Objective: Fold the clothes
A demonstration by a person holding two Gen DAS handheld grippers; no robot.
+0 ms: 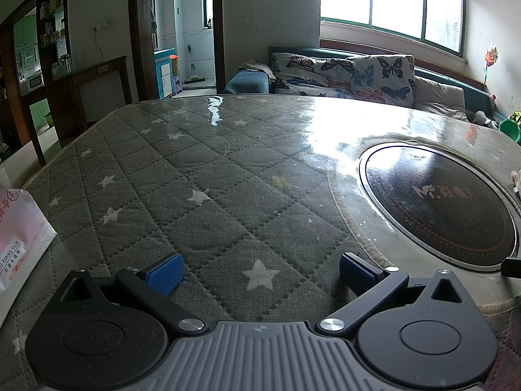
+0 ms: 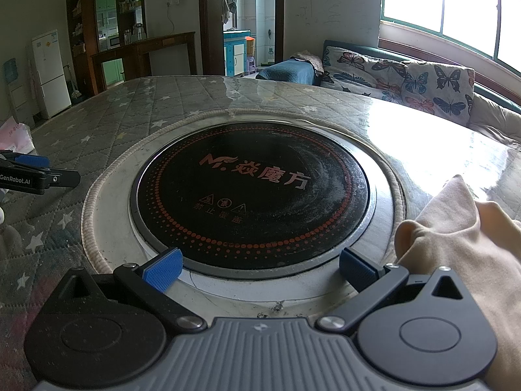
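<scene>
Right wrist view: your right gripper (image 2: 260, 268) is spread wide over the round black glass cooktop (image 2: 254, 192), beige crumpled cloth garment (image 2: 462, 228) just right; left gripper (image 1: 260, 268) likewise agape above the grey star-quilted table cover (image 1: 195, 176)

A round black glass induction hob (image 2: 254, 195) with orange lettering sat sunk into the worktop (image 1: 195, 169), which wore a grey quilted star-print cover under clear glazing. Left of the hob lay a pink-and-white paper packet (image 1: 19, 238). Beyond it stood a butterfly-print cushioned sofa (image 1: 351, 75).
</scene>
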